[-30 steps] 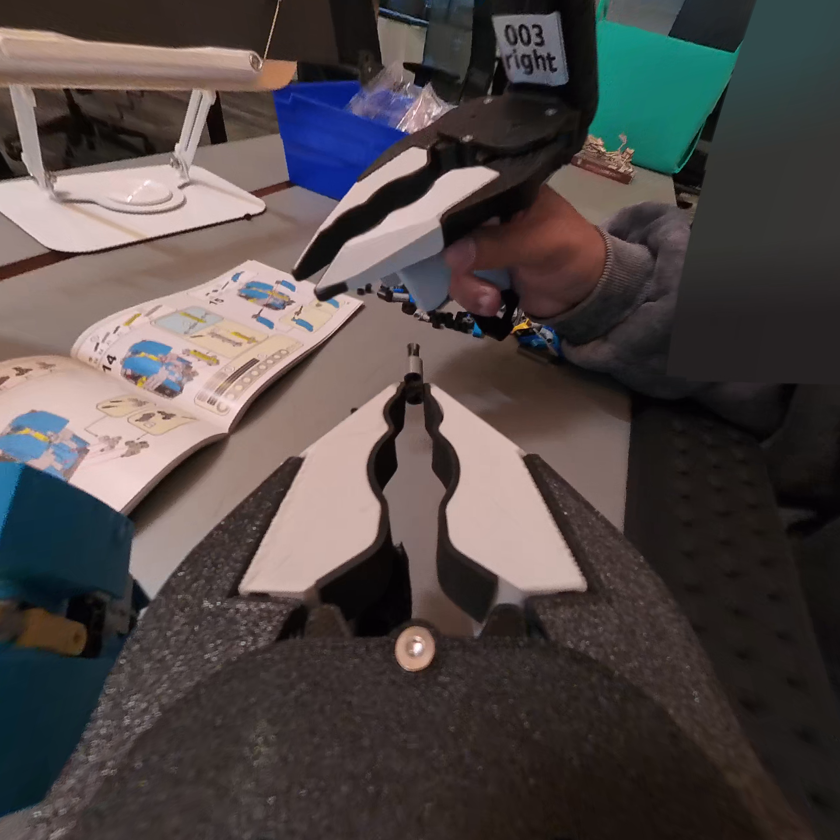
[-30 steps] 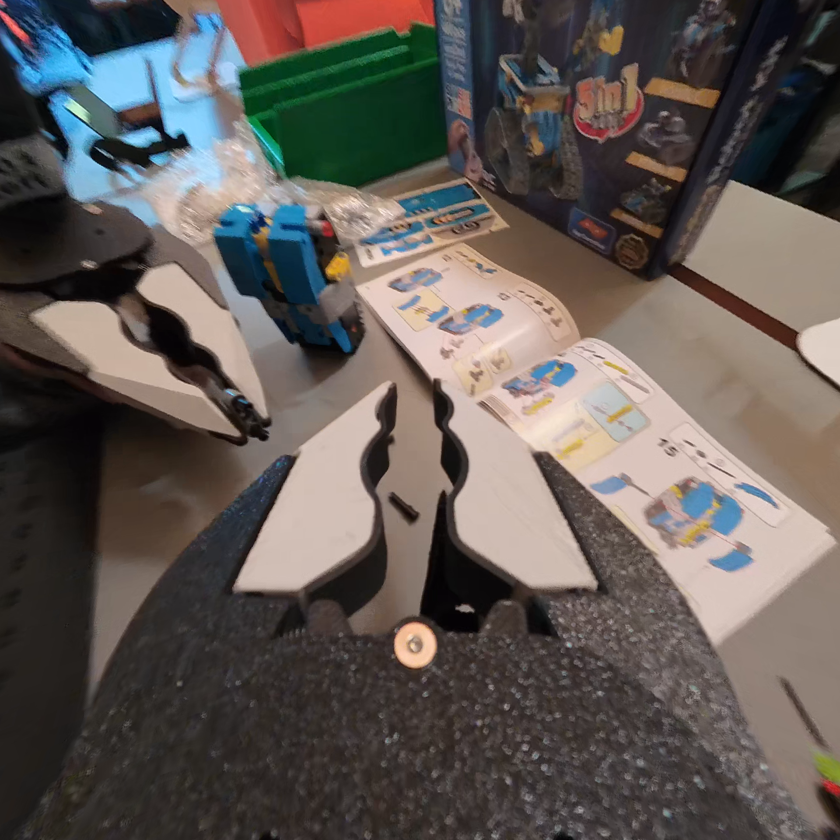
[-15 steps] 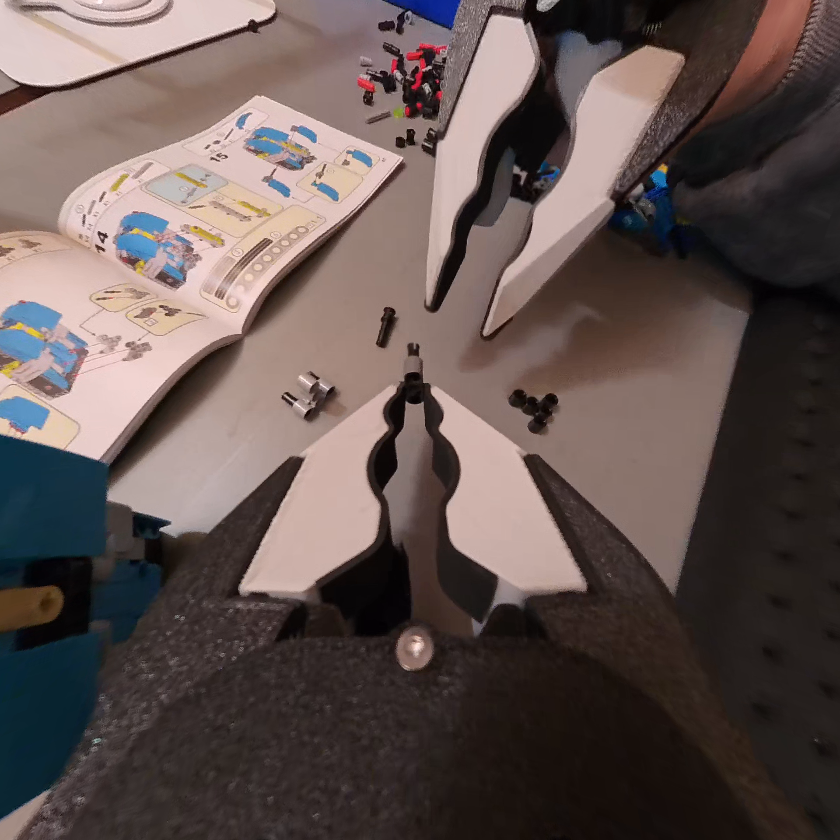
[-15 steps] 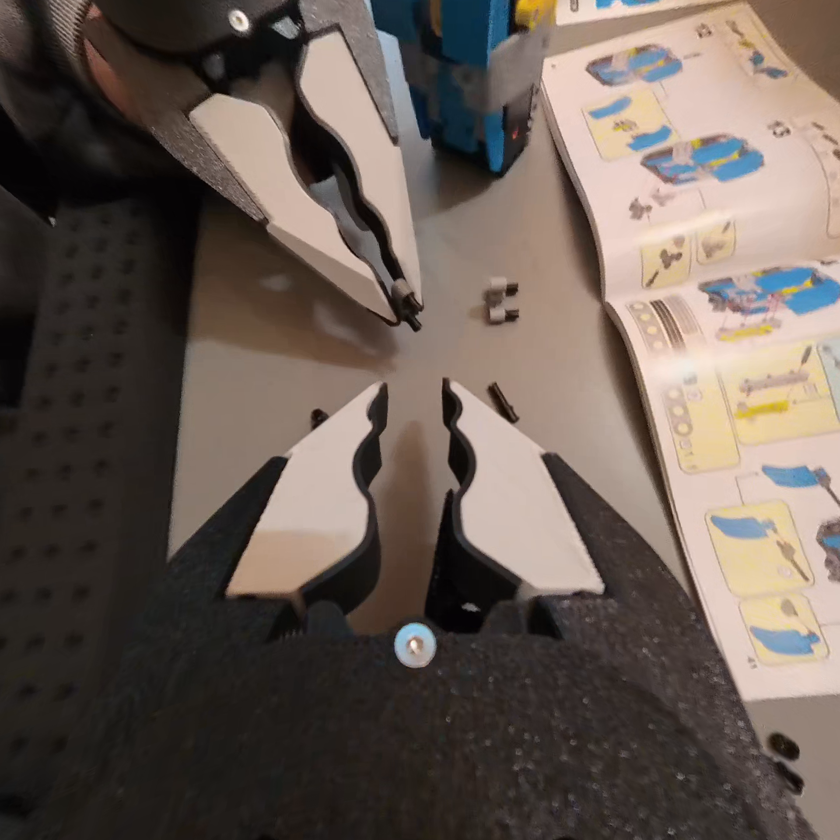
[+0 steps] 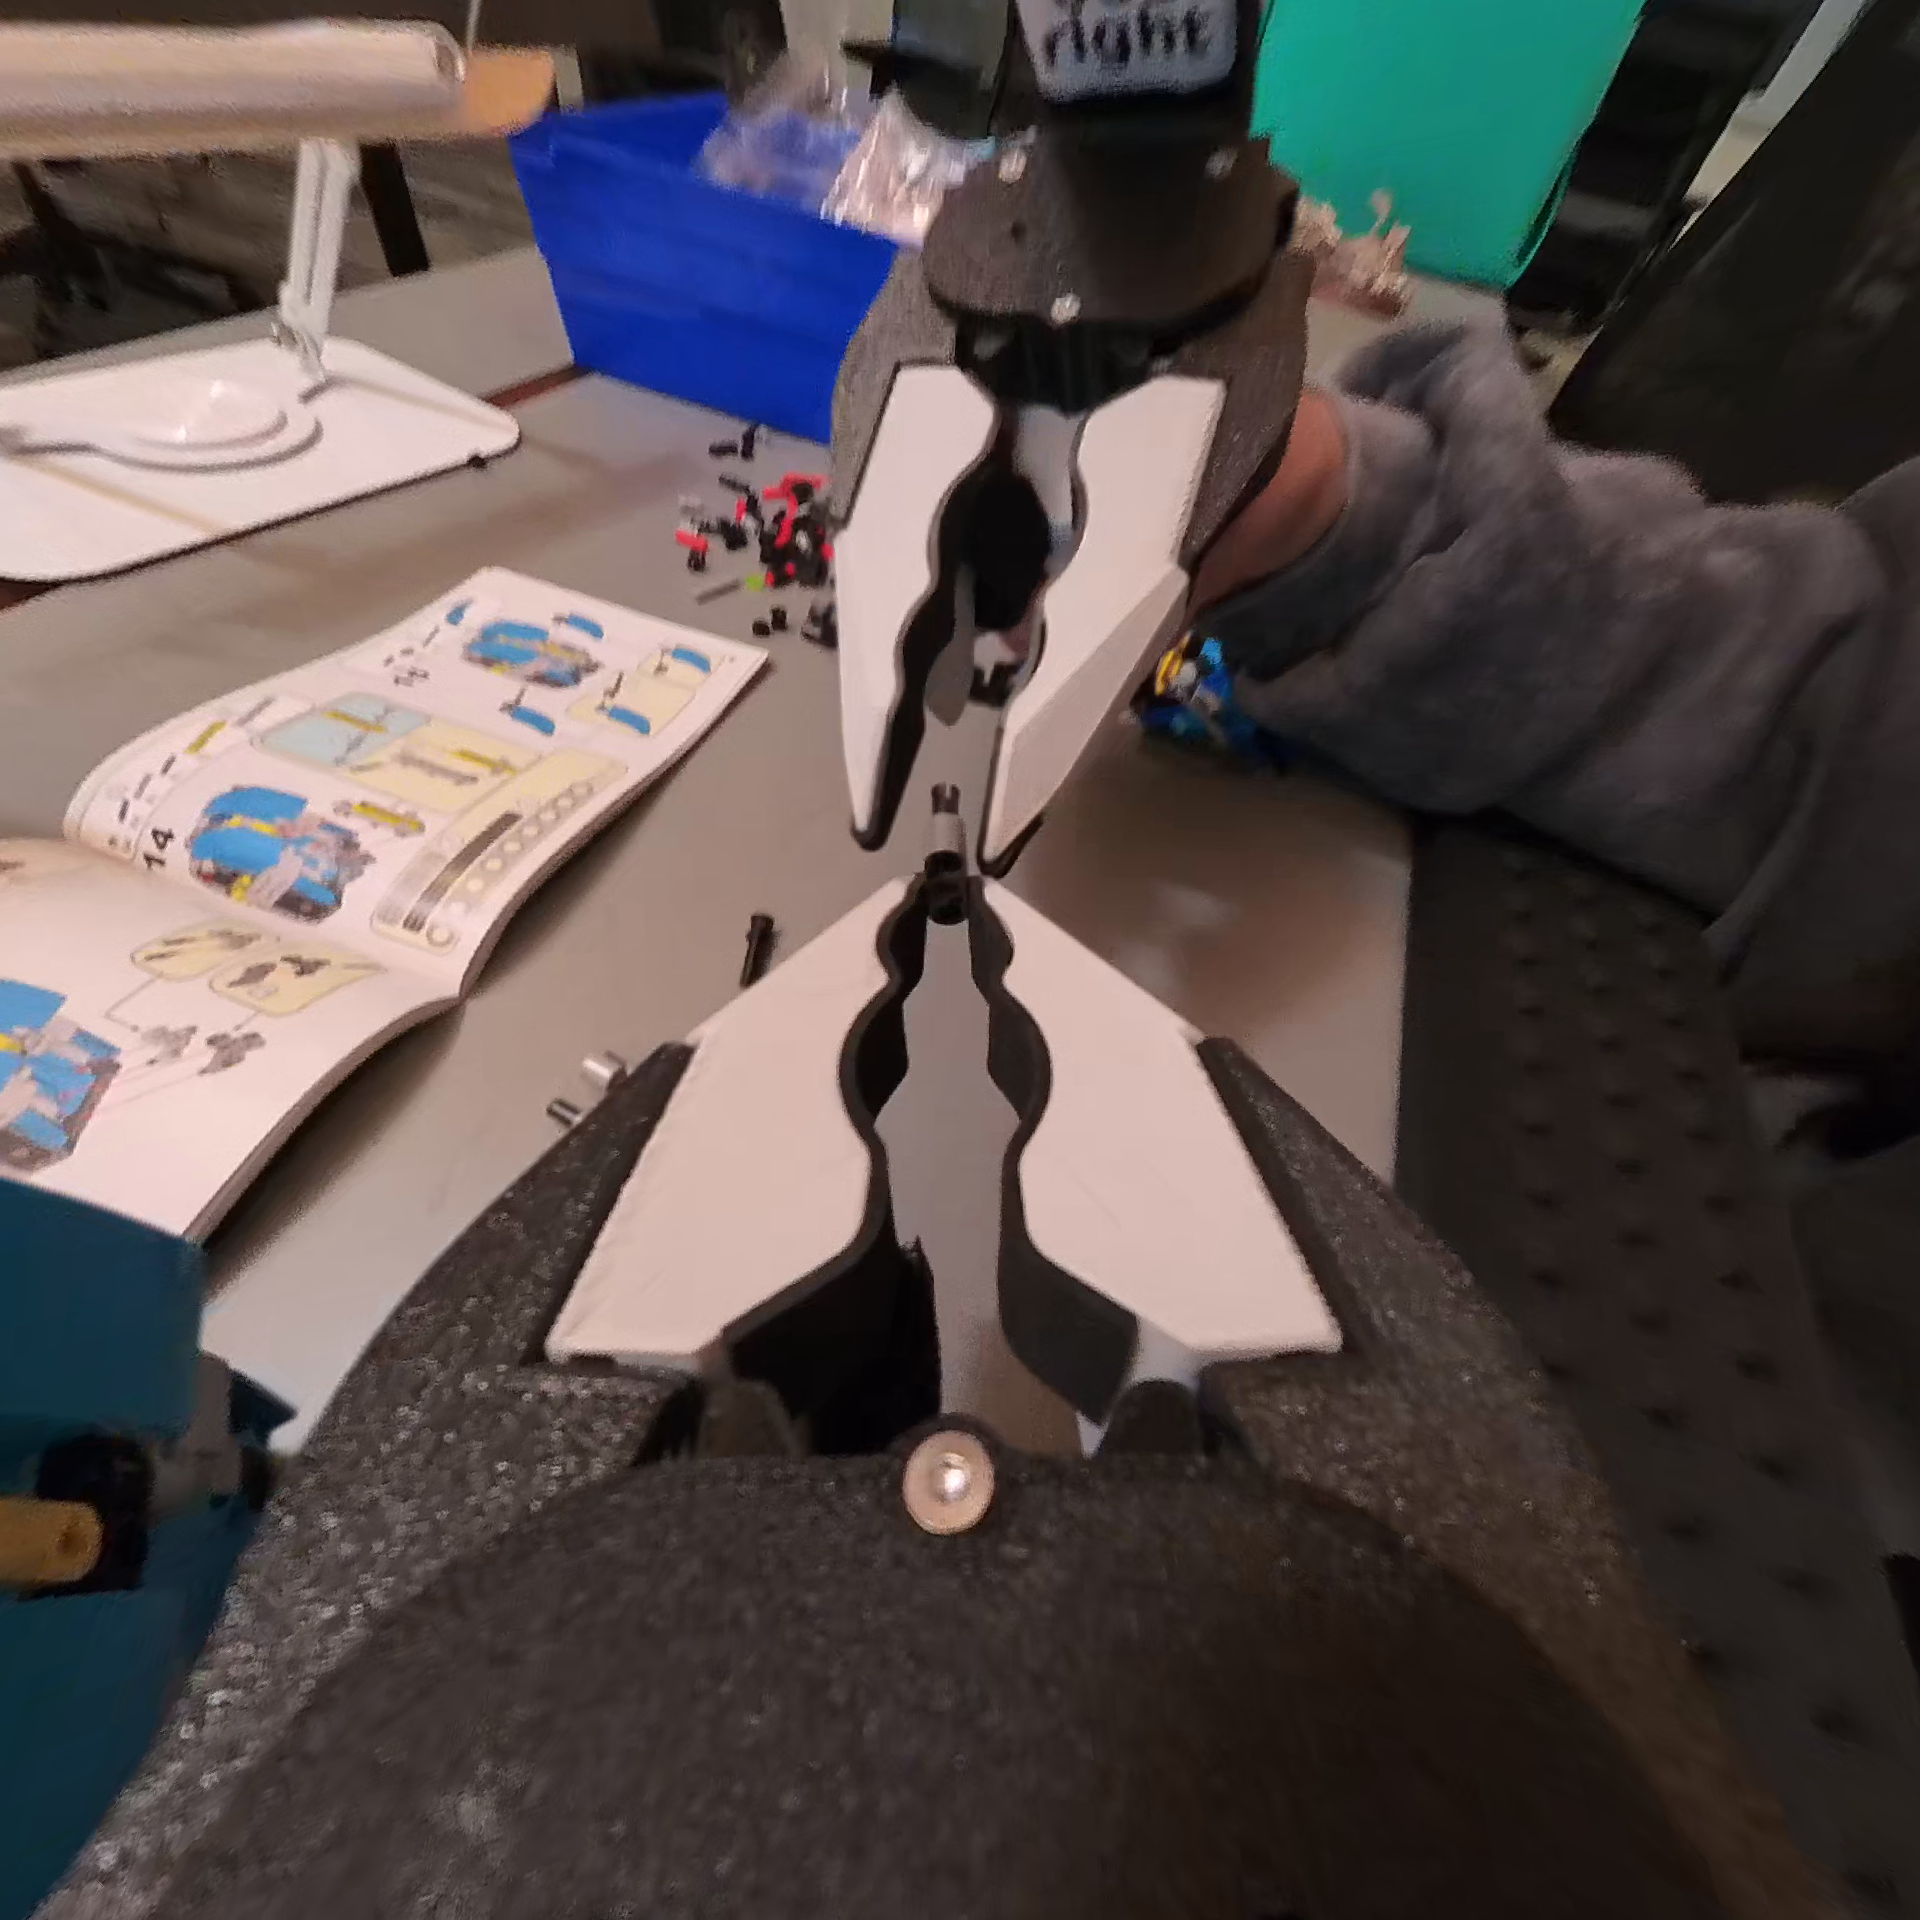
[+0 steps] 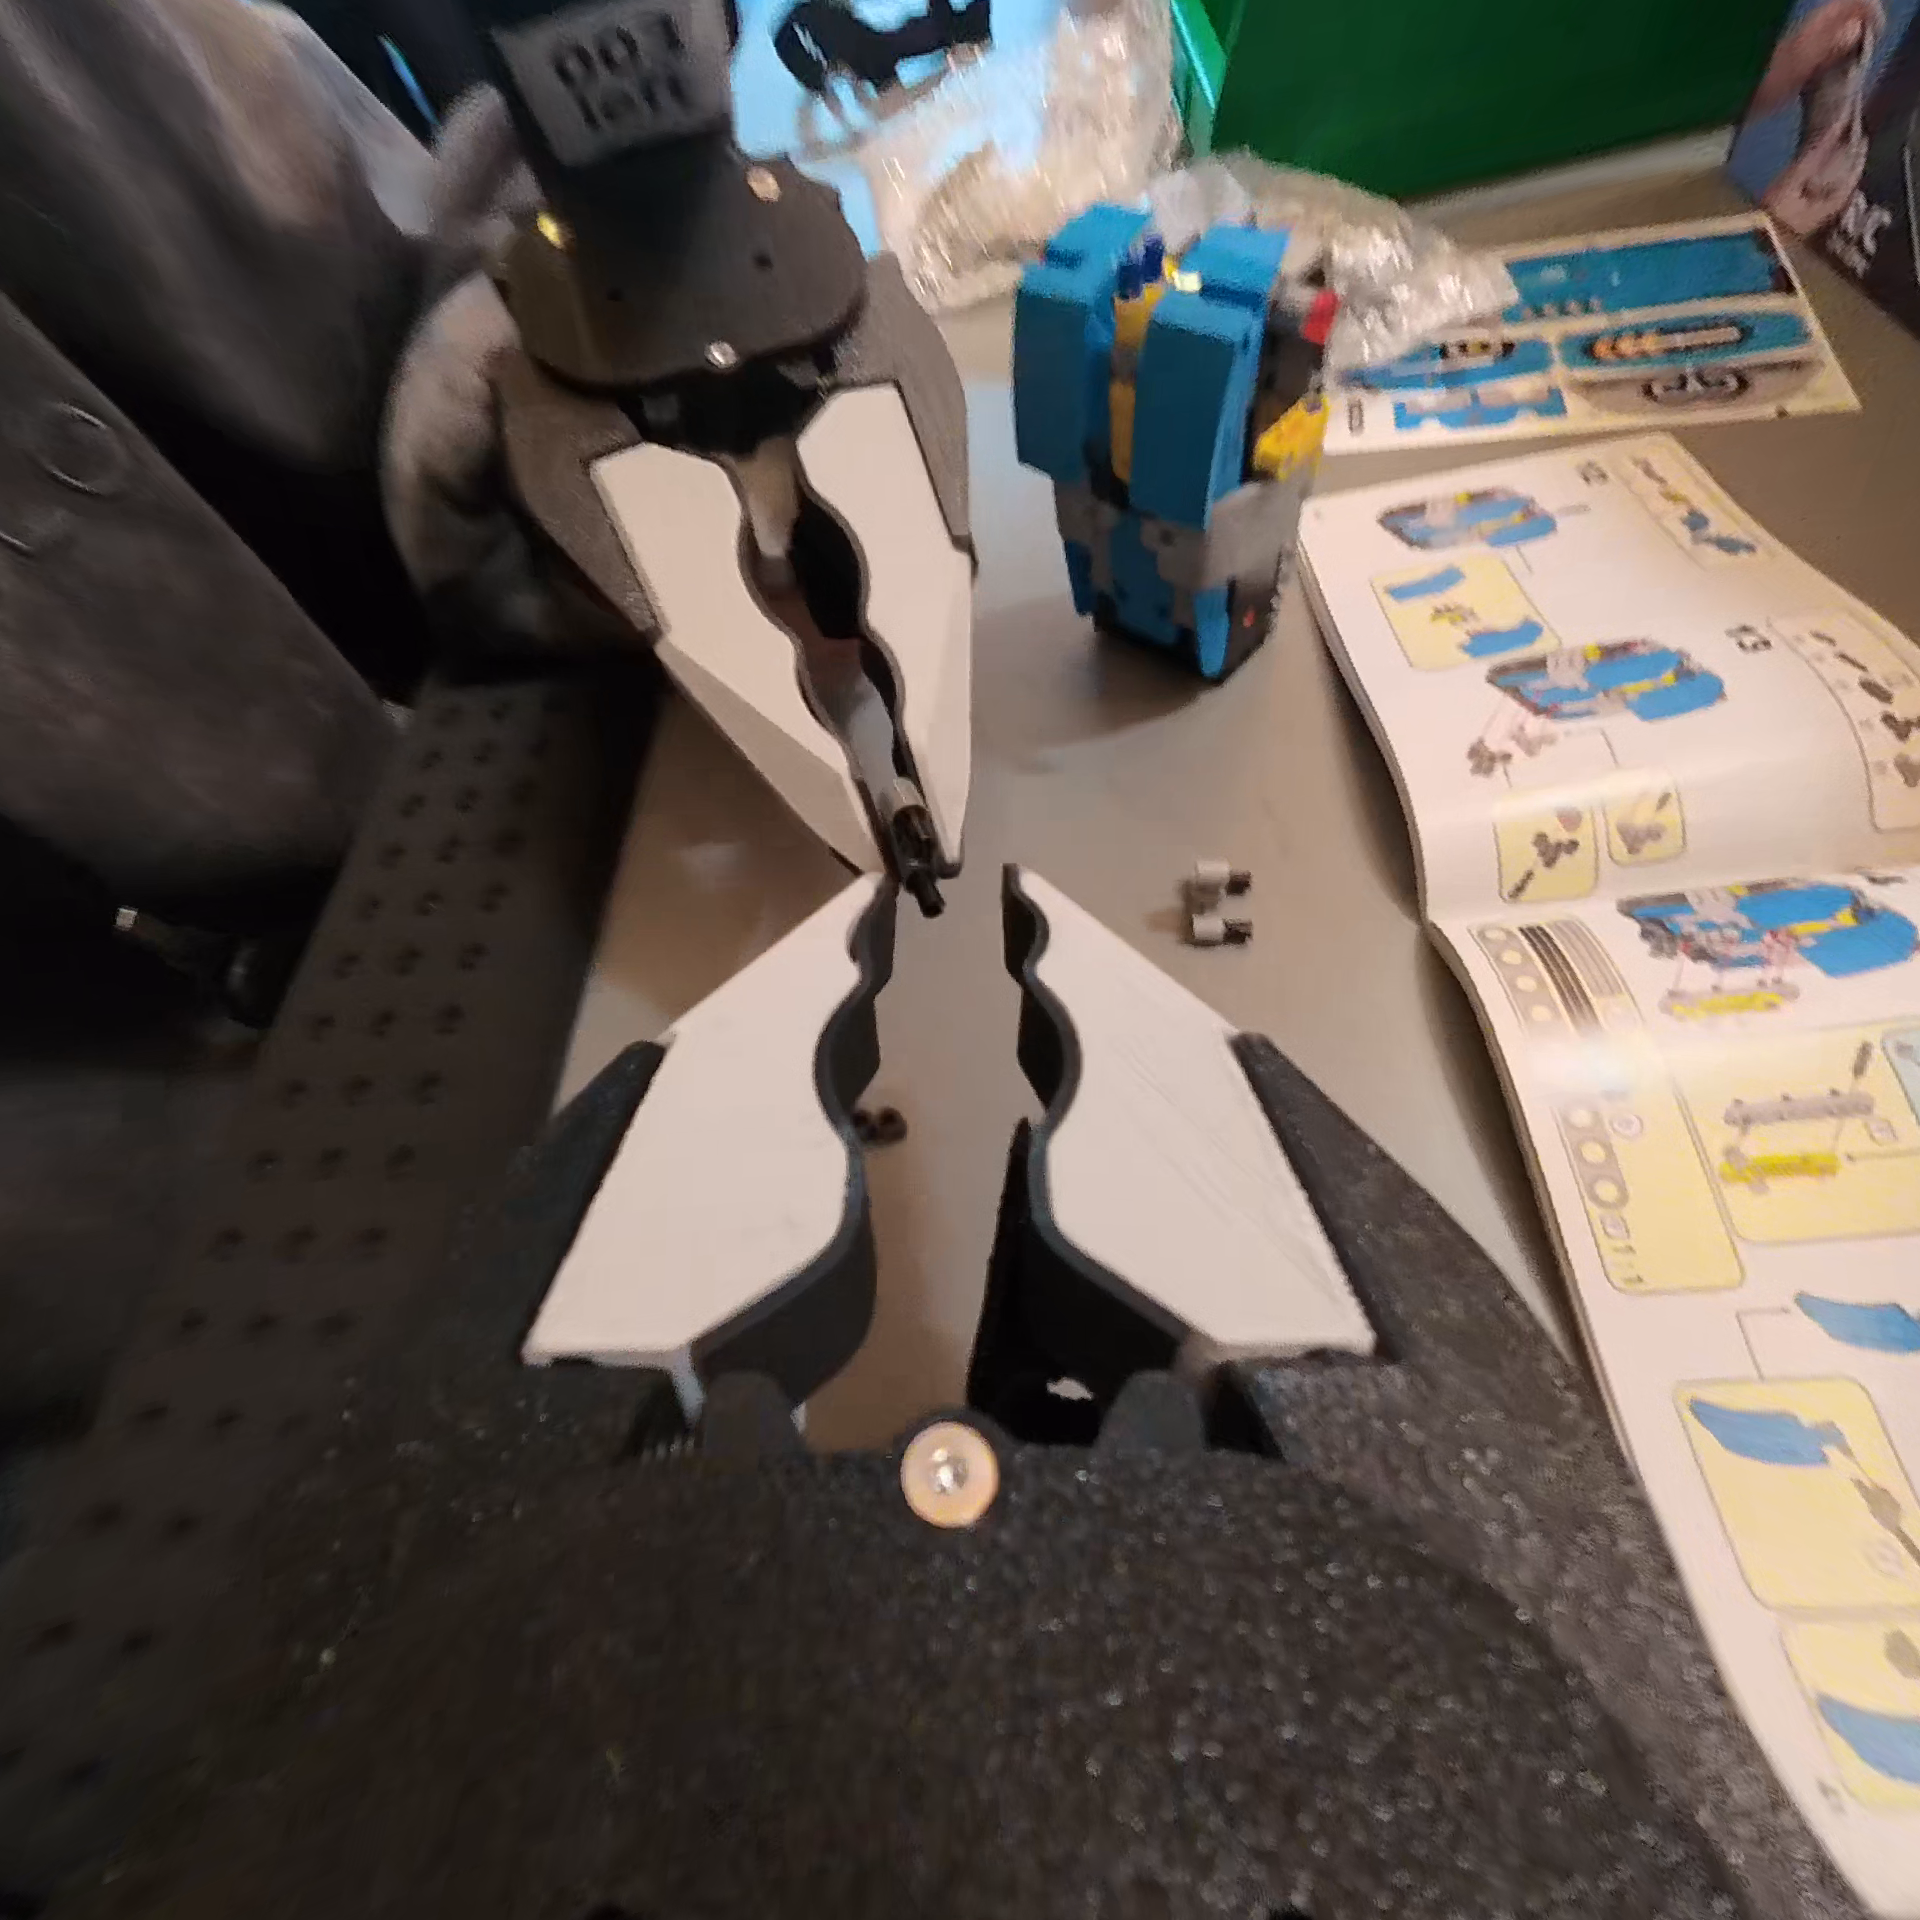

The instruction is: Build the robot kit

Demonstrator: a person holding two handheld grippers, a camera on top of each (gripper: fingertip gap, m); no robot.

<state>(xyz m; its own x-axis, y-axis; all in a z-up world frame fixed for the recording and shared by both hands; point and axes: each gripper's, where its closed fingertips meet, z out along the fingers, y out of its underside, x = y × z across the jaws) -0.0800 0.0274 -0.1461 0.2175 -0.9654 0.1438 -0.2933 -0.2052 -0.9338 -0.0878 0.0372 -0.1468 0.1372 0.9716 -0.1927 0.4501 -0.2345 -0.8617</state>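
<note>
The grey table (image 5: 665, 935) runs out of both views on every side, so none of its far corners show; its near edge meets a black perforated mat (image 6: 343, 1039). Both views are blurred, most toward the back of the room, where a blue bin (image 5: 707, 301) stands at the table's far edge with crinkled clear bags (image 5: 831, 156) in it, their contents unreadable. A white lamp (image 5: 239, 436) sits at the far left, its arm cut off by the frame. In the right wrist view a green crate (image 6: 1455, 94) and a printed box (image 6: 1829, 135), mostly out of frame, line the far edge.

An open booklet (image 5: 343, 831) lies toward the table's left in the left wrist view, its near pages cut off. A blue model (image 6: 1153, 447) stands upright beyond it in the right wrist view, only a blurred corner of it showing at the left wrist view's edge. A sticker sheet (image 6: 1600, 343) lies flat near the box. A heap of small red and black parts (image 5: 769, 530) lies near the bin, too blurred to sort.

The left gripper (image 5: 943, 902) is clamped on a small black-and-grey pin (image 5: 945, 836), which juts from its tips above the table near the mat. The right gripper (image 6: 948, 894) faces it tip to tip, fingers apart either side of the pin, contact unclear. A grey sleeve (image 5: 1558, 644) hides the hand behind it. A loose pin (image 5: 758, 940) and grey pieces (image 6: 1216, 904) lie close by.
</note>
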